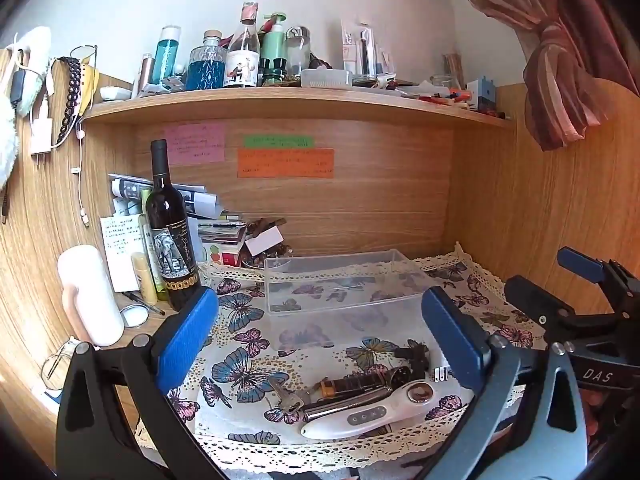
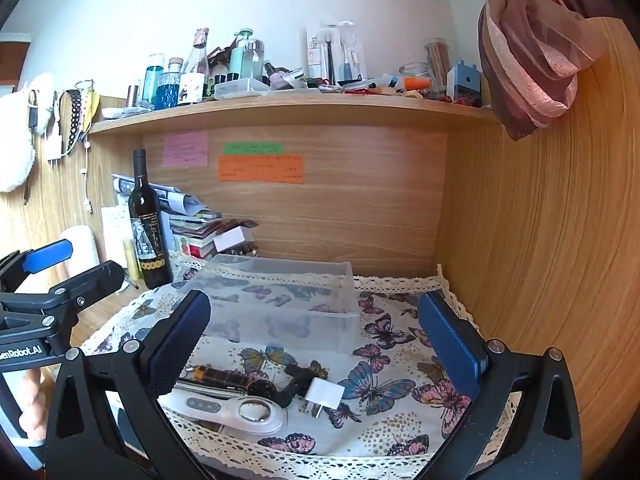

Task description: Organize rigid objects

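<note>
The clear plastic bin (image 1: 340, 284) sits on the counter (image 1: 132, 316) just beyond both tongs. The left tongs (image 1: 320, 336) and right tongs (image 2: 316, 344) gape wide, holding nothing. Between their fingers lie the white thermometer (image 1: 360, 412), dark tool (image 1: 360, 384), keys (image 1: 288, 400) and white plug (image 2: 325, 394).

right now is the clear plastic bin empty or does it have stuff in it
Empty: through the clear plastic bin only the butterfly cloth shows; the small objects lie in front of it.
</note>
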`<state>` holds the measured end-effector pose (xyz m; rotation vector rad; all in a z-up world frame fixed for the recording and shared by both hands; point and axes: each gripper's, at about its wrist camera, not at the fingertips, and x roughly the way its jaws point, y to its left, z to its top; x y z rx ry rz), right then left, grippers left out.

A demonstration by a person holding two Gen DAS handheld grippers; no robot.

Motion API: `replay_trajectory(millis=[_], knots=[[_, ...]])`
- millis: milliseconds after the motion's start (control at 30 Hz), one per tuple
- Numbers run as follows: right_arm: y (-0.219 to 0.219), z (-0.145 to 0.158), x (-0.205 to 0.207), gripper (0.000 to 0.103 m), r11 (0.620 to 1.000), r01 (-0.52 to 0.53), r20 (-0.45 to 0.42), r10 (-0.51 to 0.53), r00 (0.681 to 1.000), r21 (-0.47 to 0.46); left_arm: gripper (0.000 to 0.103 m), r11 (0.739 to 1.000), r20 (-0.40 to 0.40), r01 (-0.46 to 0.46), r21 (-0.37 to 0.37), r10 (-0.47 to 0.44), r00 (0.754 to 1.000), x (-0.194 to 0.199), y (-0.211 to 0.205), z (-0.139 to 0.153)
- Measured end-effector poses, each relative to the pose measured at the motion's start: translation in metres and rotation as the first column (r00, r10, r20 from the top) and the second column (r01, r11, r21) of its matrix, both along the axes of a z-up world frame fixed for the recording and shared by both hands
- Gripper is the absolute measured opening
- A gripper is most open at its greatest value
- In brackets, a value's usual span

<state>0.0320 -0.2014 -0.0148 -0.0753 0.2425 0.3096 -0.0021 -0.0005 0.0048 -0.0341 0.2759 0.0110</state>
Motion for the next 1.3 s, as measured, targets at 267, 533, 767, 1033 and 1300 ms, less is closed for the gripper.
replay_trajectory(millis=[267, 533, 767, 1033, 1300], knots=[[0.0017, 0.0, -0.0034, 0.103, 1.0, -0.003, 0.01, 0.003, 1.0, -0.001, 0.103, 1.0, 0.004, -0.001, -0.003, 0.001, 1.0, -0.0002, 0.0013, 0.0021], [0.0038, 0.0003, -0.0042, 0.103, 1.0, -0.013, 0.011, 0.013, 1.0, 0.0, 0.103, 1.0, 0.015, -0.008, -0.006, 0.008, 1.0, -0.0008, 0.0031, 0.0053], [0.0029, 0.0019, -0.0057, 0.103, 1.0, -0.011, 0.019, 0.01, 1.0, 0.006, 0.103, 1.0, 0.022, -0.009, -0.001, 0.009, 1.0, -0.0013, 0.0018, 0.0059], [0.0024, 0.0024, -0.0059, 0.103, 1.0, -0.01, 0.021, 0.01, 1.0, 0.007, 0.103, 1.0, 0.029, -0.009, 0.0, 0.009, 1.0, -0.0025, 0.0019, 0.0072], [0.0032, 0.0034, -0.0054, 0.103, 1.0, -0.009, 0.02, 0.009, 1.0, 0.005, 0.103, 1.0, 0.033, -0.011, 0.002, 0.011, 0.999, -0.0026, 0.0006, 0.0081]])
